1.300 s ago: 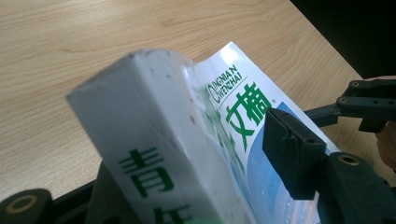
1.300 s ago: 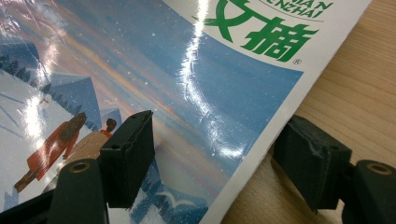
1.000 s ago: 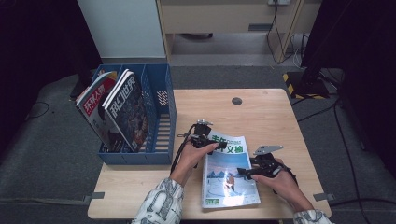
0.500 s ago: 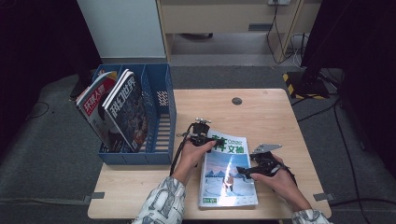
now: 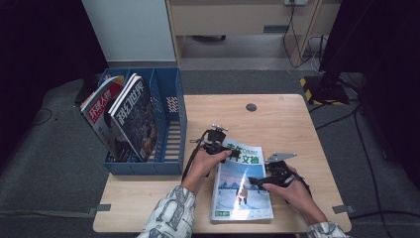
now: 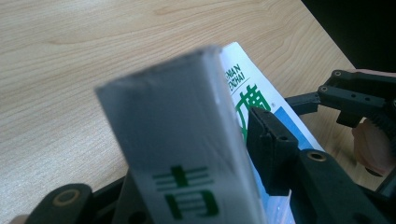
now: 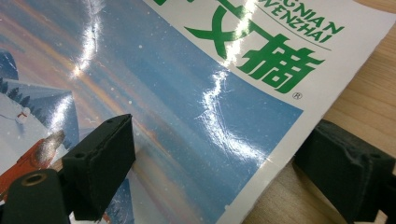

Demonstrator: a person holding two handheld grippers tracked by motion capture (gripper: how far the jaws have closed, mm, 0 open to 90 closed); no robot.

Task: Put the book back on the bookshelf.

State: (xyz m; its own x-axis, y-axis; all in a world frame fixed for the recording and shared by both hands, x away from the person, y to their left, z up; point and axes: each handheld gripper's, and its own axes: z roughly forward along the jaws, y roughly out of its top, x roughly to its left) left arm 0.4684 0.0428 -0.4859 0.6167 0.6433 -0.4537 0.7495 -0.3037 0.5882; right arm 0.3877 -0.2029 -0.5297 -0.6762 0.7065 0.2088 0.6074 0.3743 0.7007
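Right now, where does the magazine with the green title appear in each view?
High view: the magazine lies flat, bottom centre, between both hands.
Left gripper view: its corner stands blurred between the jaws, centre.
Right gripper view: its cover covers most of the frame, edge at lower right.
Shared landmark: the green title.

The magazine (image 5: pixel 242 183) on the worktop (image 5: pixel 282 119) has swung slightly, its lower end now nearer the left. The left claw (image 5: pixel 229 151) closed, then eased slightly, gripping its top corner. The right claw (image 5: pixel 257 181) opened wide across its right edge.
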